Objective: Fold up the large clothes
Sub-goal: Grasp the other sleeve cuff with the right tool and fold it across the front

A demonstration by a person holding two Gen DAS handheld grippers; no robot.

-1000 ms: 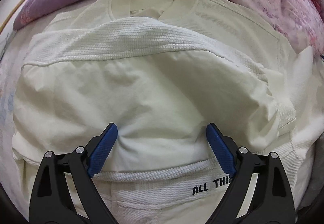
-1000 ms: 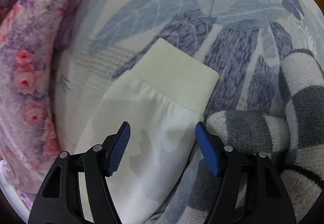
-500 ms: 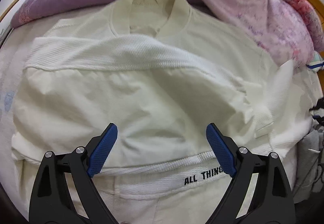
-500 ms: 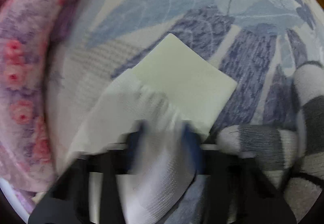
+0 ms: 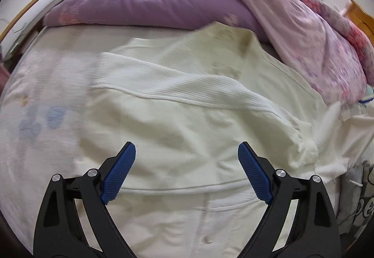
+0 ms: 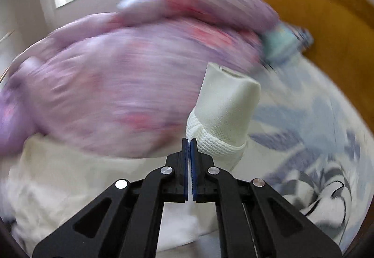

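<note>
Cream jacket (image 5: 187, 122) is seen spread on the bed, collar (image 5: 231, 36) at the far side against the purple pillow (image 5: 145, 5), hem near the camera. One ribbed sleeve (image 5: 187, 87) has already been laid across the chest, so the first fold is judged done. The other sleeve's cuff (image 6: 226, 106) is shown lifted off the bedding in the right wrist view, gripped by the right gripper (image 6: 189, 148), whose blue pads are pressed together on the white knit just below the cuff. The left gripper (image 5: 187, 171) is held above the lower body of the garment with its pads wide apart and nothing between them.

The task is judged to be in its early half: the second sleeve is yet to be laid across the chest, and the body is yet to be folded up from the hem.

To the right and far side, a pink floral quilt (image 5: 315, 36) is heaped just beside the shoulder of the garment, and it fills much of the blurred right wrist view; it may be brushed when the sleeve is carried over. A leaf-patterned sheet (image 6: 303, 129) is seen under the cuff, and a wooden headboard (image 6: 315, 12) at the far right. A grey printed cloth (image 5: 360, 199) lies at the near right edge, touching the hem region.
</note>
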